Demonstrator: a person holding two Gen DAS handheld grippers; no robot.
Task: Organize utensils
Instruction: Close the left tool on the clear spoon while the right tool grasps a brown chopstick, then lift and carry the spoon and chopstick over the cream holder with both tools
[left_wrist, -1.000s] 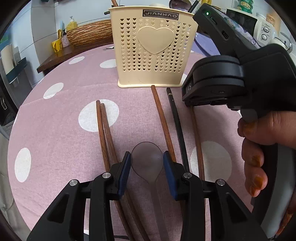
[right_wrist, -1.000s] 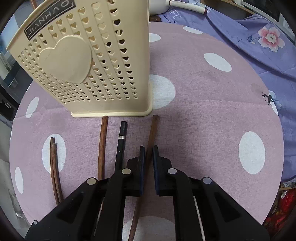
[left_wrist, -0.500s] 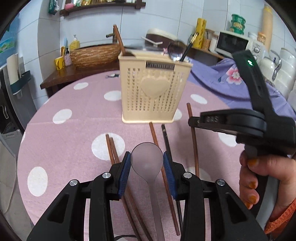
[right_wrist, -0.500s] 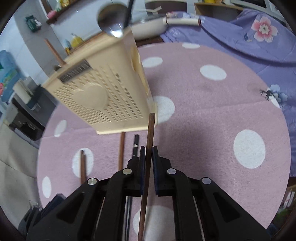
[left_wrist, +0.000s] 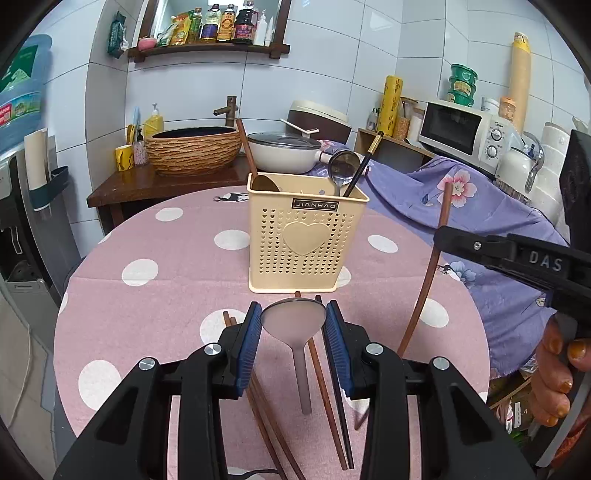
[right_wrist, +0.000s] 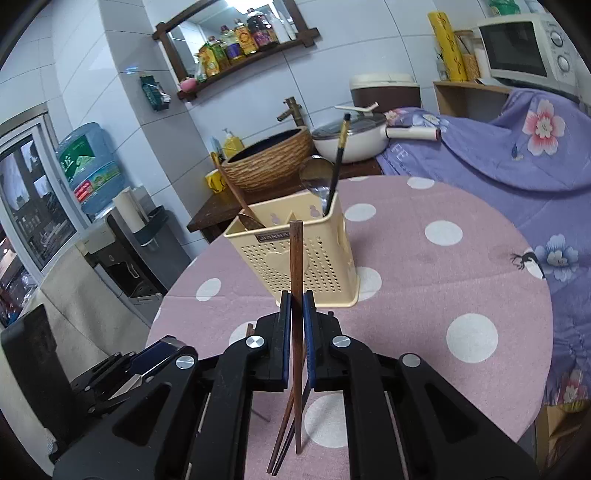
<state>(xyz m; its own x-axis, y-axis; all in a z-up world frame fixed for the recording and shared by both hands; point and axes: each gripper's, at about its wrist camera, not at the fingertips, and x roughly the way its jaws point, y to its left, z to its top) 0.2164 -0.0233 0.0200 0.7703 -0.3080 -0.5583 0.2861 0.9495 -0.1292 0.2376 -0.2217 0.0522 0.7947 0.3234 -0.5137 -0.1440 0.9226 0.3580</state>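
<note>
The right tongs (right_wrist: 294, 306) are clenched on a single brown wooden chopstick (right_wrist: 295, 266), pinched partway along its length so that it stands nearly upright, tip above the pads and the long lower end hanging toward the worktop (right_wrist: 424, 295). The cream perforated utensil holder (right_wrist: 295, 258) stands beyond it toward 12 o'clock, already carrying a metal spoon (right_wrist: 314, 173), a black chopstick (right_wrist: 338, 162) and a wooden spoon (right_wrist: 236, 195).

The left tongs (left_wrist: 293, 325) bracket the bowl of a steel spoon (left_wrist: 293, 321); the blue pads sit right at its edges, so they appear to grip it, though contact is hard to confirm. Below them on the pink dotted cloth lie more utensils: a brown chopstick (left_wrist: 319, 363), a black chopstick (left_wrist: 340, 410) and a brown pair (left_wrist: 258, 406) at 7 o'clock.

Likely troubles, as I judge them:
- A thin round stick held at one point can pivot or slip through the pads, swinging off line.
- Its tip may catch the holder's rim or the utensils already inside, tipping the light holder.
- The spoon's curved, smooth bowl could squirt out if squeezed at its widest part.
- The two tools work close together and may collide.
</note>
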